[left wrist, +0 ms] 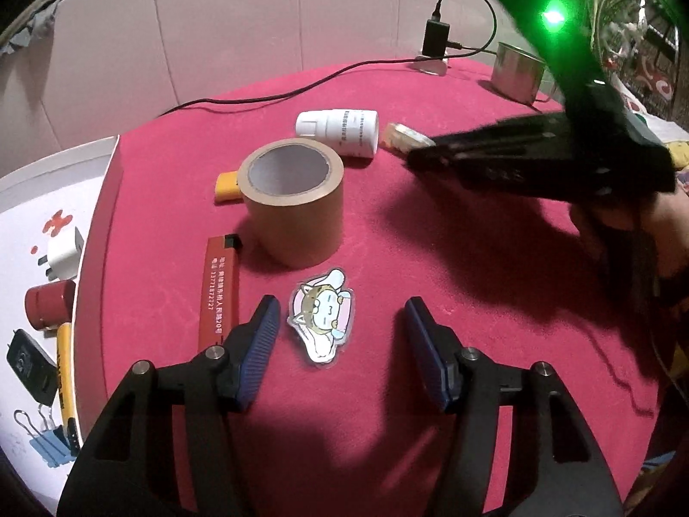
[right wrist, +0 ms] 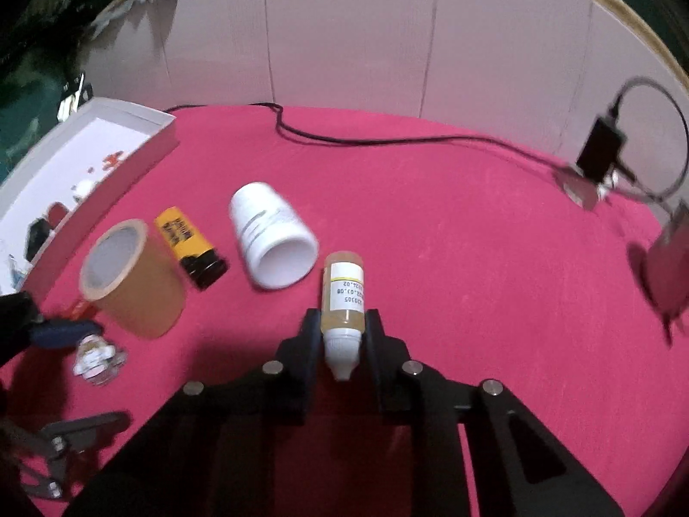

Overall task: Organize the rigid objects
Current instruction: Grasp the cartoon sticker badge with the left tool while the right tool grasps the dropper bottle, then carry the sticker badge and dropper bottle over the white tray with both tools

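Small bottle (right wrist: pixel 342 301): clamped near its cap end between the right gripper (right wrist: pixel 342 336) fingers, above the red cloth (right wrist: pixel 473 280); smooth and round, so liable to slip or swivel; left gripper (left wrist: pixel 340 344) spread wide, empty, over cartoon sticker (left wrist: pixel 323 321); tape roll (left wrist: pixel 295 198) and white bottle (right wrist: pixel 271 241) near, liable to be knocked

Setting: home, makeshift tabletop setup — not lab or shop. Evidence: round table (left wrist: pixel 430 258) under red cloth, plain white folding board (right wrist: pixel 344 34) standing behind it. Household odds on top — tape roll (left wrist: pixel 293 202), white bottle (left wrist: pixel 340 131), lighter (left wrist: pixel 218 293), metal mug (left wrist: pixel 516 71), charger (left wrist: pixel 435 36) with cable. White tray (left wrist: pixel 38 198) beside table, binder clips (left wrist: pixel 43 435) inside.
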The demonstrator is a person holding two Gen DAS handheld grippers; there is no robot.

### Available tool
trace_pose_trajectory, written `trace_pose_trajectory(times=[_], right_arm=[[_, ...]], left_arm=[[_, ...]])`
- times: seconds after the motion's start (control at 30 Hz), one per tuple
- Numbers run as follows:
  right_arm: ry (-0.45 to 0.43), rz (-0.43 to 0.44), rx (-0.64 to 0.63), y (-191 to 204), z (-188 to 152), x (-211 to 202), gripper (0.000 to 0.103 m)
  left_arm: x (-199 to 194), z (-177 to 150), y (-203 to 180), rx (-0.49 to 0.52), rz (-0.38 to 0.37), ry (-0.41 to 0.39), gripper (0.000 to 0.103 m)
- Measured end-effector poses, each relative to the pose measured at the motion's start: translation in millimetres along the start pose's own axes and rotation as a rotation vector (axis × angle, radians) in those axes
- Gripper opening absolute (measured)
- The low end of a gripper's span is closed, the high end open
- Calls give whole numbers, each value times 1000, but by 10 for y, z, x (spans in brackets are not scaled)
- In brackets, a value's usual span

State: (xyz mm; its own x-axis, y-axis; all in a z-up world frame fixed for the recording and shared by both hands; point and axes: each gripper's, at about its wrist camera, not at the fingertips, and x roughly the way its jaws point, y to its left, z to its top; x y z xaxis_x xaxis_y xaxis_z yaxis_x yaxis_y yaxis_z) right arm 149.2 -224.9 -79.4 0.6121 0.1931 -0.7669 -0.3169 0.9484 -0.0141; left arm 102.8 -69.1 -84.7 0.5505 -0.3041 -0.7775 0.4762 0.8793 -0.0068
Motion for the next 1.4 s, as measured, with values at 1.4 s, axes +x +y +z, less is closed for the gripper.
trace_pose_trajectory(times=[1.4], right_arm=[[-167, -26, 246, -198, -227, -382, 19]], left_arm=[[-449, -122, 43, -67, 96, -234, 29]])
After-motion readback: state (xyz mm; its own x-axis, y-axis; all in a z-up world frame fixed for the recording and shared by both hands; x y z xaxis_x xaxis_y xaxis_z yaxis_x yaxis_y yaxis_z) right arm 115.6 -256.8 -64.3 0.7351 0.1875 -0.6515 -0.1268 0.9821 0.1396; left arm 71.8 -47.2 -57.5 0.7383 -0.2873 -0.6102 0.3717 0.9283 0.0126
